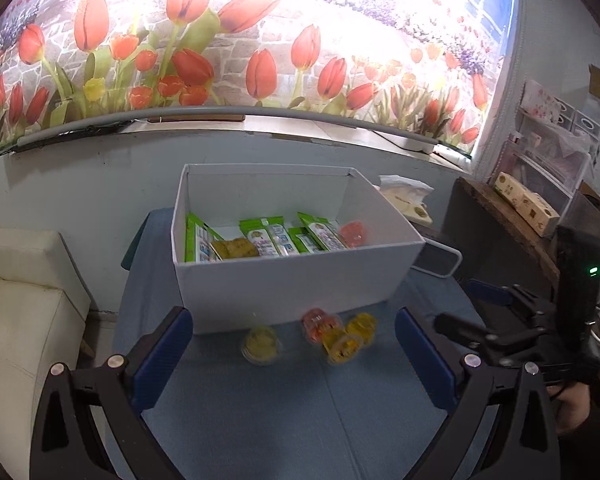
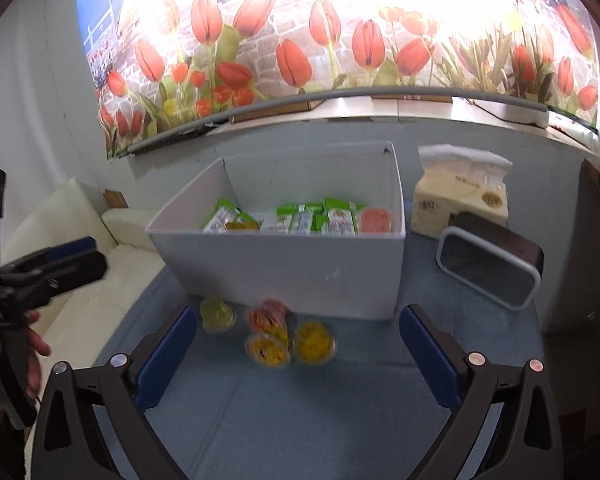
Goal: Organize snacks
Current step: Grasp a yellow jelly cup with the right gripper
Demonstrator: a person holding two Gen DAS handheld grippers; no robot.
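Note:
A white box (image 1: 292,284) (image 2: 284,268) stands on the blue table and holds several green snack packets (image 1: 268,238) (image 2: 320,220) and a red jelly cup (image 1: 354,234). Several jelly cups lie in front of it: a pale yellow one (image 1: 261,345) (image 2: 218,314), a red one (image 1: 320,322) (image 2: 266,316) and two yellow ones (image 1: 346,342) (image 2: 314,340). My left gripper (image 1: 294,352) is open and empty, just short of the cups. My right gripper (image 2: 298,350) is open and empty, its fingers on either side of the cups.
A tissue pack (image 2: 460,200) and a tipped dark container with a white rim (image 2: 490,268) lie right of the box. A white sofa (image 1: 16,320) is at the left. A wooden shelf (image 1: 512,220) with boxes is at the right. The tulip mural wall is behind.

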